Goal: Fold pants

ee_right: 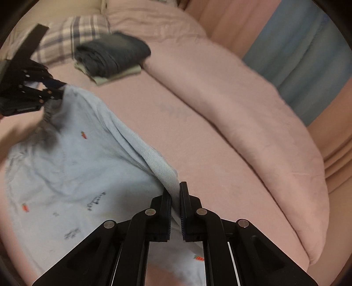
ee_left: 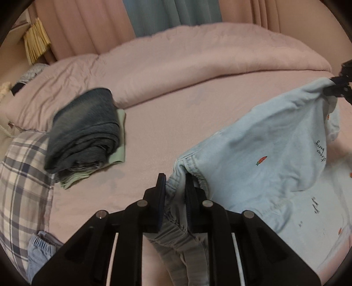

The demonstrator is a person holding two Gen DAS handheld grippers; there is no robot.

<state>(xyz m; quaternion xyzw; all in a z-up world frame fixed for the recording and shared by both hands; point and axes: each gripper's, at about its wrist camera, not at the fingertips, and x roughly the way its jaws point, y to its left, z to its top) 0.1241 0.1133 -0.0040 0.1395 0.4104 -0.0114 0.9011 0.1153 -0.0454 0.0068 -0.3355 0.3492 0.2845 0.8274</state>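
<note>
Light blue pants (ee_left: pixel 259 149) with small red prints and dark lettering hang stretched between my two grippers above the pink bed sheet (ee_left: pixel 158 123). My left gripper (ee_left: pixel 175 180) is shut on the elastic waistband end of the pants. My right gripper (ee_right: pixel 176 187) is shut on a folded edge of the same pants (ee_right: pixel 72 162). The left wrist view shows the right gripper (ee_left: pixel 334 85) at the far right edge, pinching the cloth. In the right wrist view the left gripper (ee_right: pixel 58 89) is at the upper left, clamped on the waistband.
A folded stack, dark grey pants (ee_left: pixel 83 129) on a pale green garment (ee_left: pixel 120 132), lies on the sheet beside a plaid pillow (ee_left: pixel 22 176). A rolled pink duvet (ee_left: pixel 176 61) runs along the far side, curtains (ee_left: pixel 154 15) behind. More blue cloth (ee_left: pixel 39 248) lies at the lower left.
</note>
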